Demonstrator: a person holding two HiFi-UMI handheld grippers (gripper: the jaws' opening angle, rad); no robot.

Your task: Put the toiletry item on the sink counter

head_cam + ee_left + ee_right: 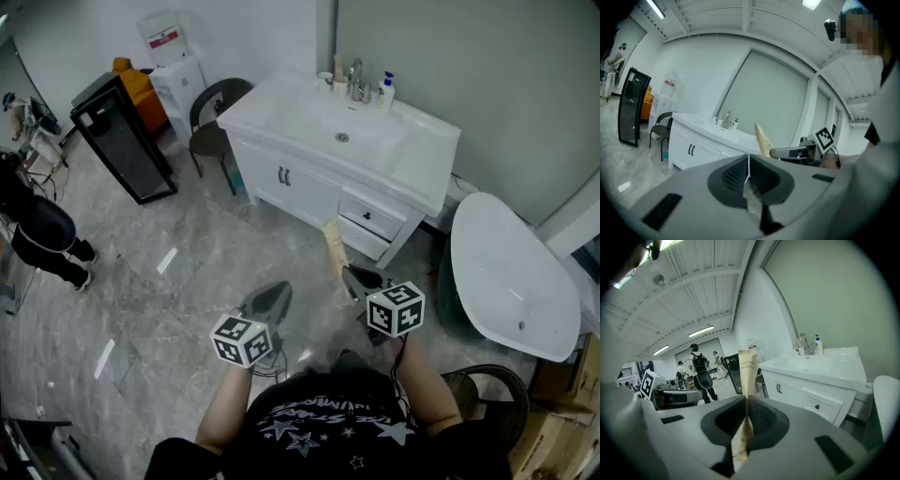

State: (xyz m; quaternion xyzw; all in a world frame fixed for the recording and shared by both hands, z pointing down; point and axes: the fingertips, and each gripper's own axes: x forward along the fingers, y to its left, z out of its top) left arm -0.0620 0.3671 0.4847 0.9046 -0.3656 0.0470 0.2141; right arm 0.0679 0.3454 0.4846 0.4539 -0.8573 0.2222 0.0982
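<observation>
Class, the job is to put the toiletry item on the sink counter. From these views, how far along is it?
Done: the toothbrush pack is picked up, pinched upright in the right tongs. In hand: carrying it; the white sink counter lies ahead across the floor. Left: reach the counter and set the pack down. The left tongs are shut and empty.

Head view overhead; gripper views low (sharing sink counter (272, 108)).

Seemingly marble floor (187, 281), white bathtub (511, 272), dark chair (214, 117)
</observation>
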